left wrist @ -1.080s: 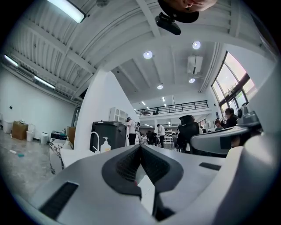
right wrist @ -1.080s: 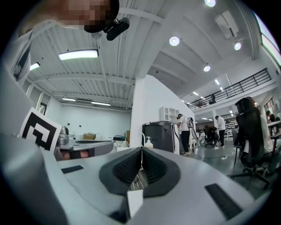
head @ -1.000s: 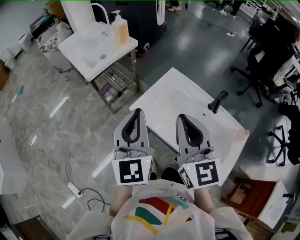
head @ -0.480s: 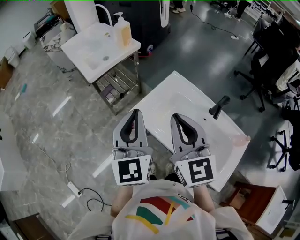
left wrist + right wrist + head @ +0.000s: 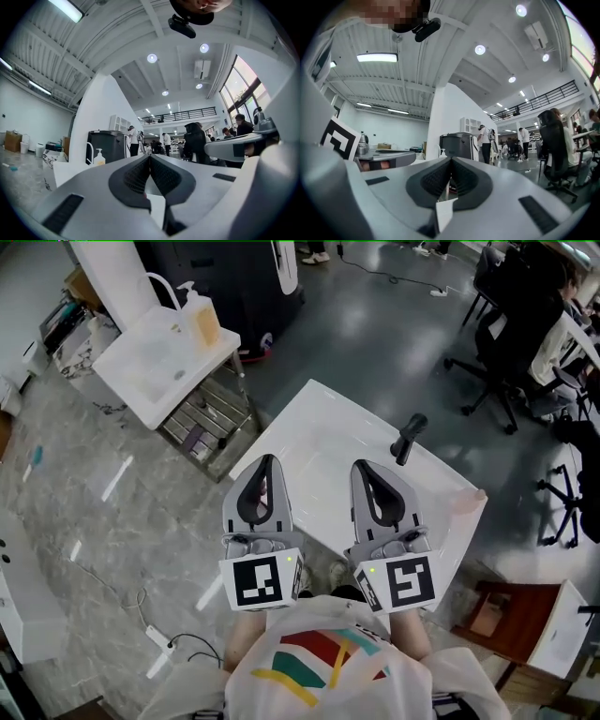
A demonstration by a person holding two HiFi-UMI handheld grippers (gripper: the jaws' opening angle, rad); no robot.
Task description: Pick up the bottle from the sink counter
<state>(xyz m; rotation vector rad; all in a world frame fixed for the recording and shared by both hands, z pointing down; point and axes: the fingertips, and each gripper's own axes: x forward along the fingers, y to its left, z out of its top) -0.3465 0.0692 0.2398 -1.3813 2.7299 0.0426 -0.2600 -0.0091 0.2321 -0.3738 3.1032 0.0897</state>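
Note:
The bottle (image 5: 203,320), a pump bottle of yellowish liquid, stands on the back corner of a small white sink counter (image 5: 141,371) at the upper left, next to a curved white tap. My left gripper (image 5: 265,465) and right gripper (image 5: 364,468) are held side by side, level, both shut and empty, over the near edge of a larger white sink counter (image 5: 309,418). The bottle is far ahead of both. In the left gripper view the bottle (image 5: 99,157) shows small, left of the shut left gripper (image 5: 150,157). It is faint beyond the right gripper (image 5: 451,159).
A black faucet (image 5: 409,437) stands on the near counter, right of my right gripper. A metal rack (image 5: 202,418) sits under the far sink. Office chairs (image 5: 506,343) stand at the right, and a power strip with its cable (image 5: 159,638) lies on the floor at the lower left.
Both grippers have moved a little forward over the near counter, still shut. The head view has swung, so the far sink and bottle sit farther left in the picture.

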